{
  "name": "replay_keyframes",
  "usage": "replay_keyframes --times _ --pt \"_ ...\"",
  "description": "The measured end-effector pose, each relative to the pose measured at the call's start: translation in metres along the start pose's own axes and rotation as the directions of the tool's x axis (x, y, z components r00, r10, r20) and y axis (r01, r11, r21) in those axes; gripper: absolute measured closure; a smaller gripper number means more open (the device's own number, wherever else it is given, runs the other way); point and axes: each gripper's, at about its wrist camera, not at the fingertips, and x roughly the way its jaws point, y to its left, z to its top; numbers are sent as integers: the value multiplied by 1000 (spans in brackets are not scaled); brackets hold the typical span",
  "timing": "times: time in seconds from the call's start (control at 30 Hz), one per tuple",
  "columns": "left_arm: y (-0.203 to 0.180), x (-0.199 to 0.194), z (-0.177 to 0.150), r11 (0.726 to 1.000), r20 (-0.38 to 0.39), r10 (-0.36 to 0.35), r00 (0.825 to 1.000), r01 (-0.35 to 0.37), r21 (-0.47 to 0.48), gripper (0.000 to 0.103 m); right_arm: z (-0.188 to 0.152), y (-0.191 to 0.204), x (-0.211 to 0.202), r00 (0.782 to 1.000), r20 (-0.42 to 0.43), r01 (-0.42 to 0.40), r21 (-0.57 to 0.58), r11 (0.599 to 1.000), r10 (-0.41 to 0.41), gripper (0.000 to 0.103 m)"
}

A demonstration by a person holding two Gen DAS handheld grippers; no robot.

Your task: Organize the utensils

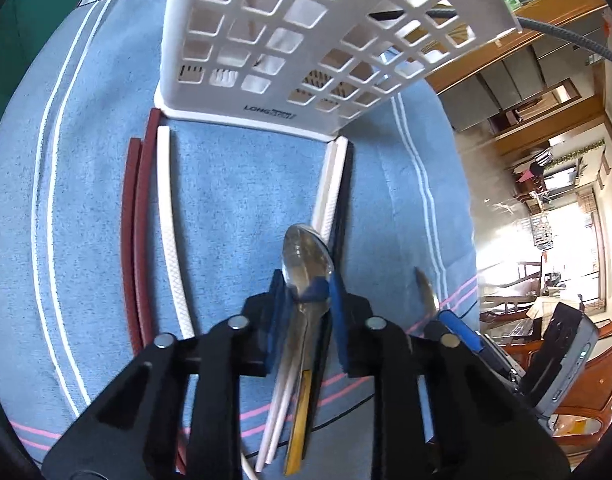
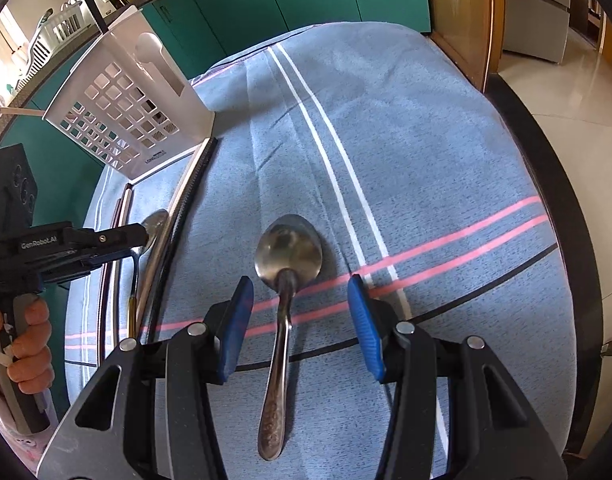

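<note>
left hand-held gripper [image 1: 306,280] gripping spoon [image 1: 306,258] neck near basket [image 1: 290,40] | right hand-held gripper [image 2: 302,312] gaping half-wide, straddling second spoon [image 2: 284,280], not touching

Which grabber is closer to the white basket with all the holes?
The left. The left gripper, its jaws around the neck of a gold-handled spoon, sits just short of the basket. The right gripper is farther off, over another spoon.

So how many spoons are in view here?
2. One spoon sits between the left gripper's jaws beside the chopsticks; the other spoon lies on the cloth between the right gripper's open jaws. The basket could hide more.
</note>
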Motion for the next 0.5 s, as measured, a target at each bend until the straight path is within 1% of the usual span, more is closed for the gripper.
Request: replay_keyframes --times 0.07,0.17,0.27,0.33,0.4,0.47,0.5 --pt "-2 -5 -1 1000 12 -15 1000 14 10 92 1 2 0 1000 3 8 -12 1000 -8 54" --pt "-7 -9 -3 1000 22 -14 1000 13 23 96 4 4 0 1000 3 22 -26 999 -22 54" --pt "-15 -14 -5 999 40 -19 999 18 32 101 9 12 -2 997 23 79 -66 995 -77 54" --pt "-19 -15 -6 999 52 16 999 -19 46 102 12 22 -4 993 38 118 -117 986 -114 54" --pt "-19 -16 -4 999 43 7 999 -9 40 102 15 37 1 988 25 154 -185 971 -152 54" --pt "-21 -17 -3 999 48 11 999 -13 35 102 15 48 12 979 7 199 -246 949 -204 55" --pt "-21 -17 -3 999 48 14 999 -15 33 102 15 50 17 973 0 221 -262 939 -229 59"
